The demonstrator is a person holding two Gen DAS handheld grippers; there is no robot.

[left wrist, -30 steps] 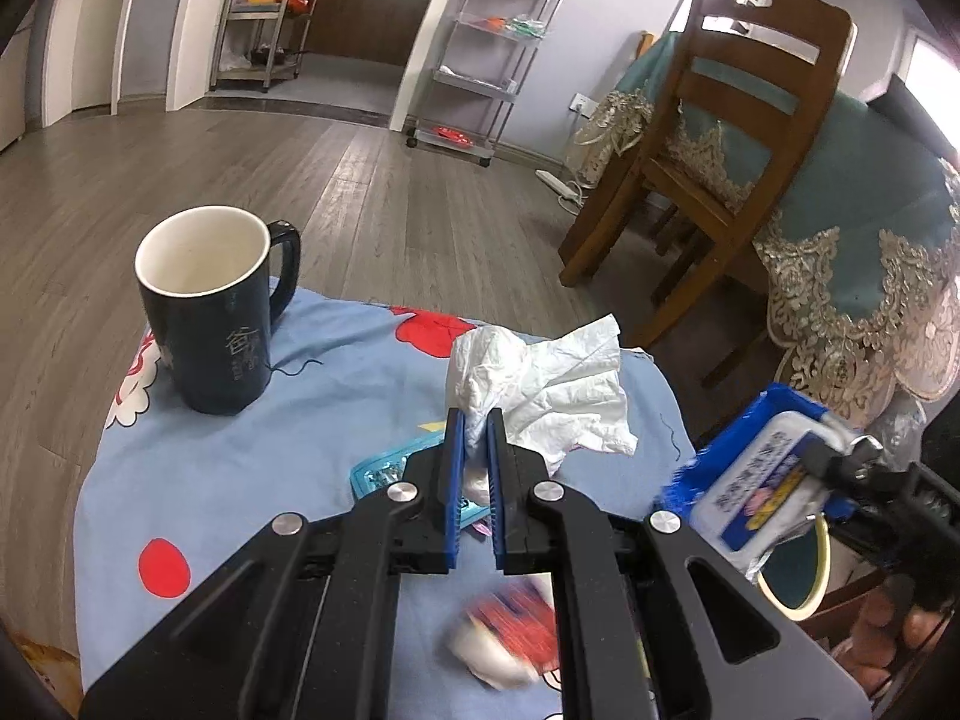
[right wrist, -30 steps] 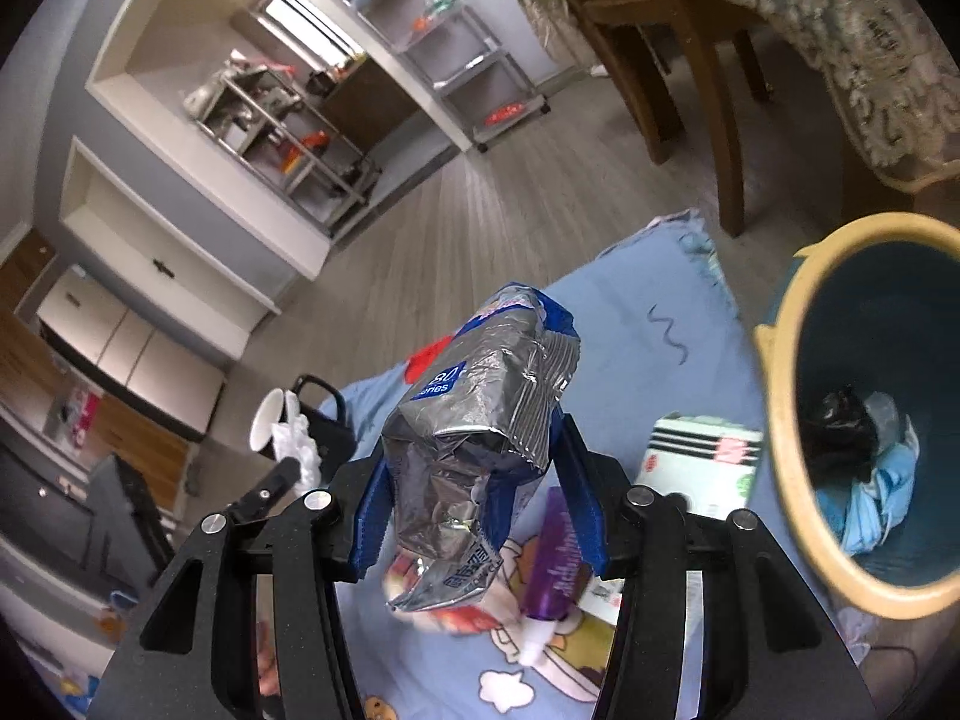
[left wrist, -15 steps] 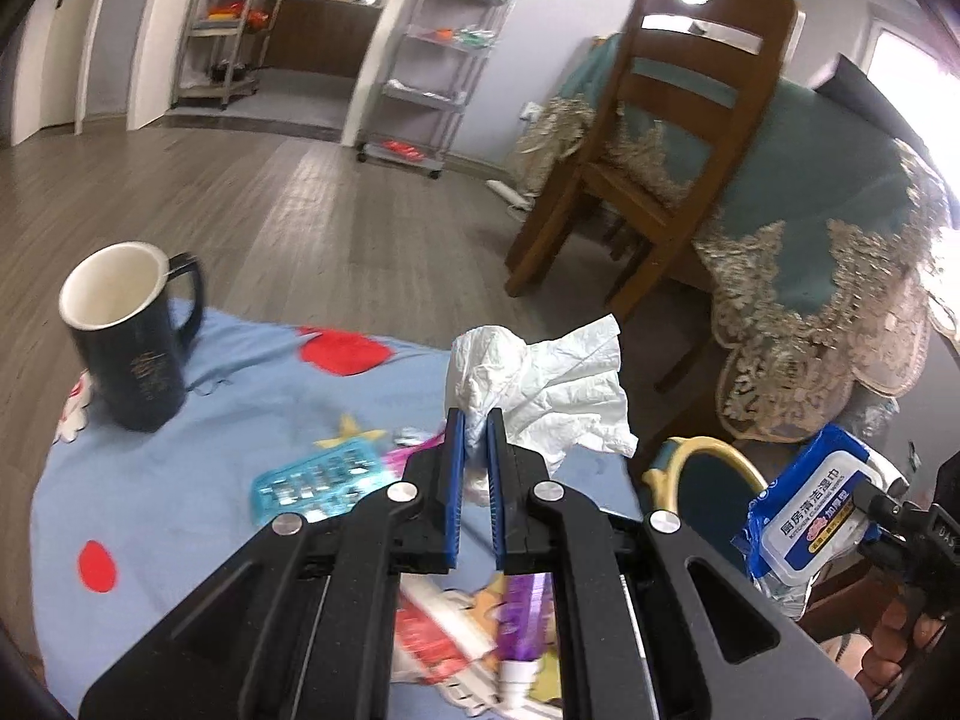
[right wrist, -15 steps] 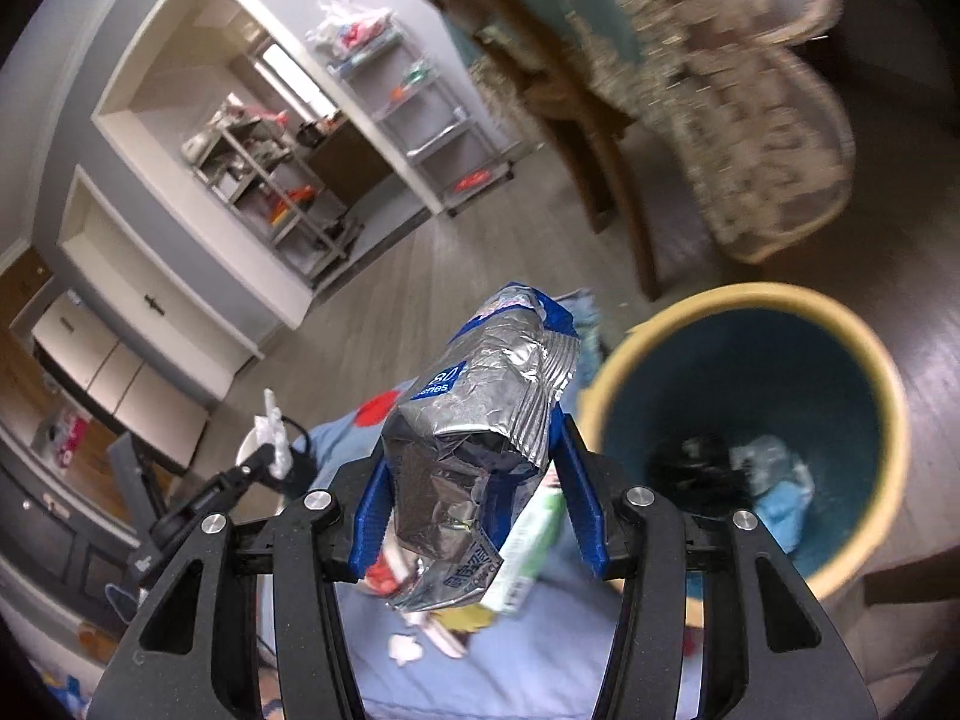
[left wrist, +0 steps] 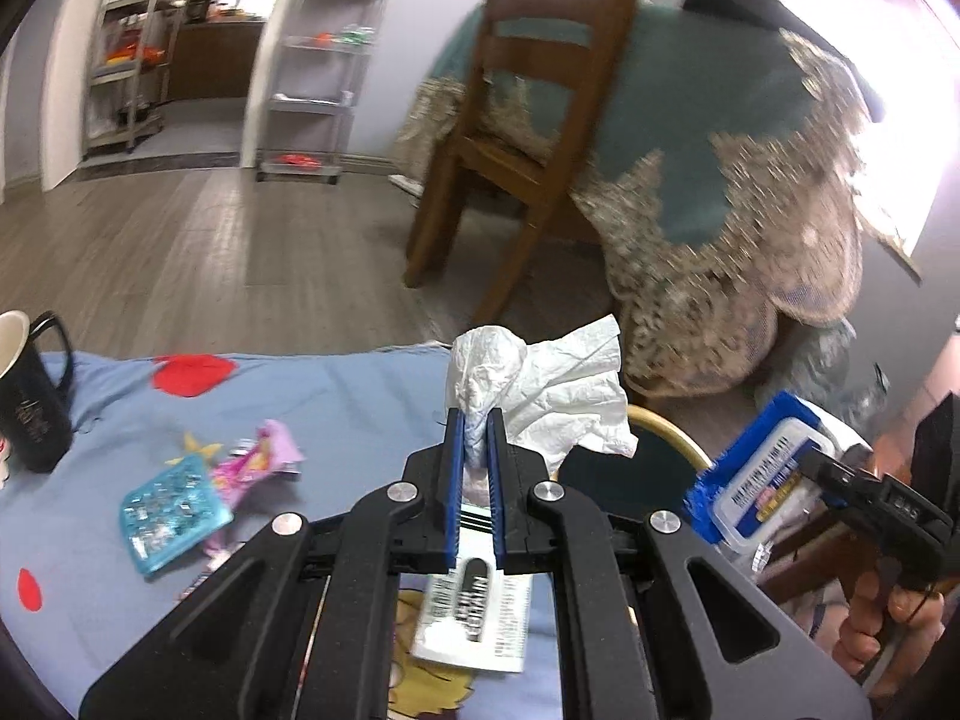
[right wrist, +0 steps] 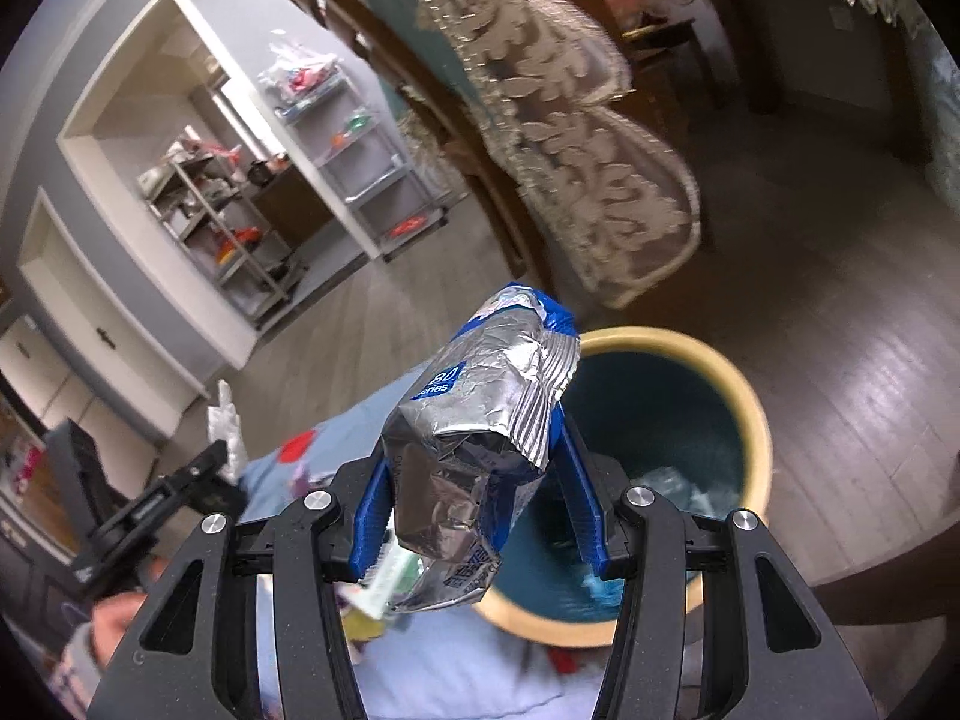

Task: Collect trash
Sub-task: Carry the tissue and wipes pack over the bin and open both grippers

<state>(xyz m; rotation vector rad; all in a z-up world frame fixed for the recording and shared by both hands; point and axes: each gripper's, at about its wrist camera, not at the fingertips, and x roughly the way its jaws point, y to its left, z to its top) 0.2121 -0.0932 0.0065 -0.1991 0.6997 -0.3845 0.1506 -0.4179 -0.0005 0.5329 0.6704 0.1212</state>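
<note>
My left gripper (left wrist: 475, 420) is shut on a crumpled white tissue (left wrist: 540, 390) and holds it above the blue cartoon cloth (left wrist: 336, 396), near the table's right edge. My right gripper (right wrist: 480, 474) is shut on a crumpled silver and blue foil wrapper (right wrist: 480, 420), held above the near rim of the teal bin with a yellow rim (right wrist: 750, 420). The bin's rim (left wrist: 666, 429) shows past the tissue in the left wrist view, with the right gripper and wrapper (left wrist: 762, 474) at the right. Trash lies in the bin.
On the cloth lie a teal blister pack (left wrist: 174, 504), a pink wrapper (left wrist: 258, 462) and a white striped packet (left wrist: 480, 618). A dark mug (left wrist: 30, 402) stands at the far left. A wooden chair (left wrist: 528, 108) and a lace-draped table (left wrist: 720, 180) stand behind the bin.
Both grippers have swung to the right, toward the bin. The foil wrapper now hangs over the bin's rim. The mug has slid to the left edge of the view.
</note>
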